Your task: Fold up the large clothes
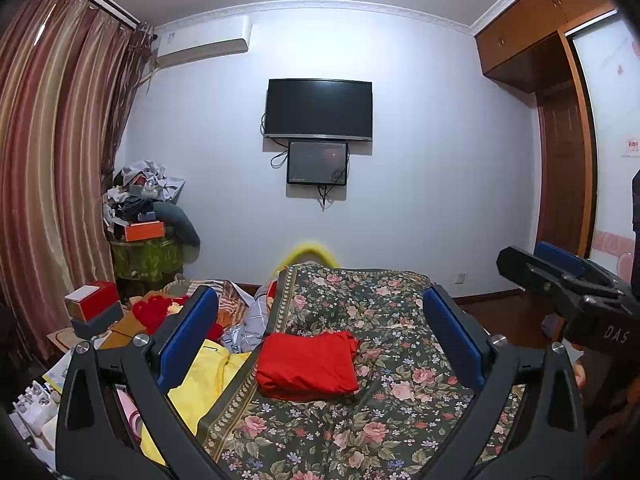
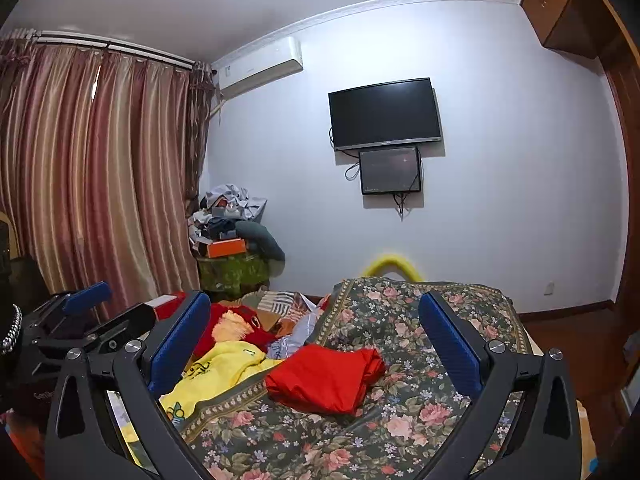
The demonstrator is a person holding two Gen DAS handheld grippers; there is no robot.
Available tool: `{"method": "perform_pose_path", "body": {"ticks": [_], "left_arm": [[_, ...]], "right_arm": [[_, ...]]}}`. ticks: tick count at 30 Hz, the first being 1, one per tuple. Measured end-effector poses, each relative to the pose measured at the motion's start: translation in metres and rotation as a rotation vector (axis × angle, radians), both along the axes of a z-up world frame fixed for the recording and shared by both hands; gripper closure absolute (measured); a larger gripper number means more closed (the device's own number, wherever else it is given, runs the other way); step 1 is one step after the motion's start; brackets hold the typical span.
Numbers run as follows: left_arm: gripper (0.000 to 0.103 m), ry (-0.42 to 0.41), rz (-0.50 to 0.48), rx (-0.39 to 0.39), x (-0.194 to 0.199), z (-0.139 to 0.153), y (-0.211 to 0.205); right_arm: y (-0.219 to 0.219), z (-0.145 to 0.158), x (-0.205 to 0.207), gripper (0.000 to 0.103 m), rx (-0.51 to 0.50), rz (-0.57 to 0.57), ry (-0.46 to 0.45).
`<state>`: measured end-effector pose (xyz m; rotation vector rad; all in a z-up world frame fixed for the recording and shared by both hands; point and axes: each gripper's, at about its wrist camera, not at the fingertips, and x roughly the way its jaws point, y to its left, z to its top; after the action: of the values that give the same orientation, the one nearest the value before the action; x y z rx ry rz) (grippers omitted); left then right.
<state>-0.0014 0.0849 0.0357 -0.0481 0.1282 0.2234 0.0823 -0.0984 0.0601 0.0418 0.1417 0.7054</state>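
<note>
A red garment [image 1: 308, 364] [image 2: 324, 378] lies folded into a compact rectangle on the floral bedspread [image 1: 400, 408] [image 2: 404, 412]. My left gripper [image 1: 318, 300] hovers level above the bed, jaws wide open, nothing between the blue pads [image 1: 188, 332]. My right gripper [image 2: 314, 298] stands just as wide, empty, with the red bundle below and ahead of it. Each gripper shows at the edge of the other's view: the right one [image 1: 560, 284], the left one [image 2: 80, 312]. A yellow garment [image 1: 200, 388] [image 2: 216, 376] lies crumpled left of the red one.
Loose clothes and a red fluffy item [image 2: 236, 326] crowd the bed's left side. Boxes [image 1: 94, 308] sit beside it near the striped curtain [image 1: 48, 160]. A cluttered pile [image 1: 148, 216] fills the corner. A television [image 1: 319, 109] hangs ahead, a wooden wardrobe [image 1: 560, 120] stands right.
</note>
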Motion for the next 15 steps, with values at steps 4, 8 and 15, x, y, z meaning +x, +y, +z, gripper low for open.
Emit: {"method": "perform_pose_path", "body": {"ticks": [4,8,15], "left_arm": [[0.0,0.004,0.0,0.004,0.0004,-0.001,-0.0016],[0.0,0.008,0.0,0.012,0.0011,-0.0037,-0.0046],[0.0,0.021,-0.001,0.005,0.003,-0.0069,-0.0033]], "right_arm": [[-0.0008,-0.0039,-0.0039,0.0,-0.008,0.004,0.003],[-0.0017,-0.0074,-0.0043,0.0,-0.018,-0.003,0.006],[-0.0076,-0.0084,-0.0025,0.0,-0.015,-0.003,0.031]]}}
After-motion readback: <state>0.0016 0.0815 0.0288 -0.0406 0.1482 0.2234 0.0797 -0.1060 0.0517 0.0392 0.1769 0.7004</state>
